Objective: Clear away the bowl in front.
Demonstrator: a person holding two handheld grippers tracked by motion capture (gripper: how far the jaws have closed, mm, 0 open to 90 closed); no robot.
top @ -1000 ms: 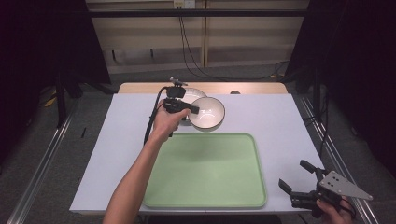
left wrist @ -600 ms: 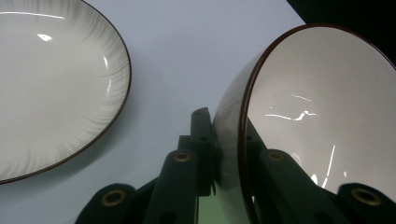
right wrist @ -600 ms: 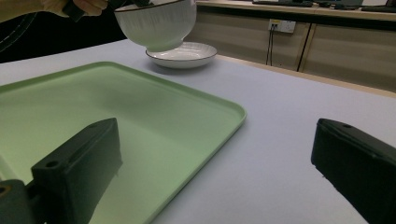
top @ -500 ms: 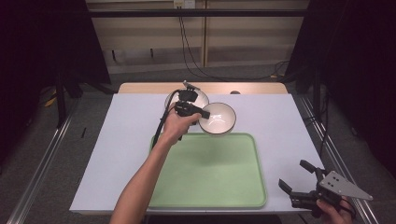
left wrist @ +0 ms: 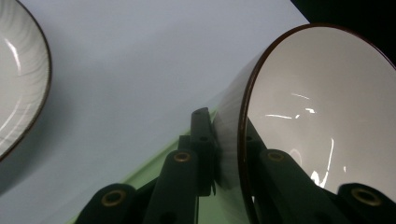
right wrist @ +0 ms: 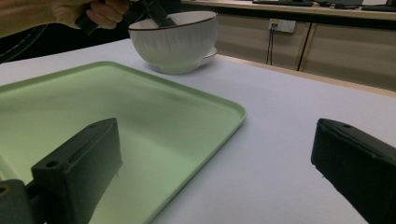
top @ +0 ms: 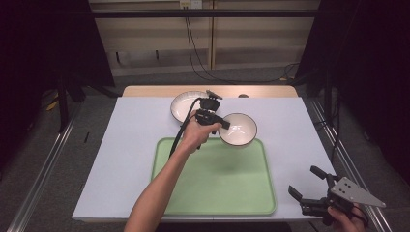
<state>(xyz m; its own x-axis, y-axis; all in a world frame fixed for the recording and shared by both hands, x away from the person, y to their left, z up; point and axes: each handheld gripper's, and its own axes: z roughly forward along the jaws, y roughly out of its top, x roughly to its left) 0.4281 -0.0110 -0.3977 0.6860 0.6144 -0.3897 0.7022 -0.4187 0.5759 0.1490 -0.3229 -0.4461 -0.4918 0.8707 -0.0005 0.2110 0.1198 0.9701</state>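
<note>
Above far edge of green tray [top: 212, 193], left gripper [top: 223, 124] clamps white bowl [top: 239, 129] by rim wall; glazed ceramic, rigid, slippery, breakable, likely weighty. Right gripper [top: 303, 190] idle, jaws apart, at table's near corner.

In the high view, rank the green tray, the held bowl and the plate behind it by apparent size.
1. green tray, clearly largest.
2-3. held bowl and plate: look alike; the hand partly covers the plate, so no ranking.
</note>
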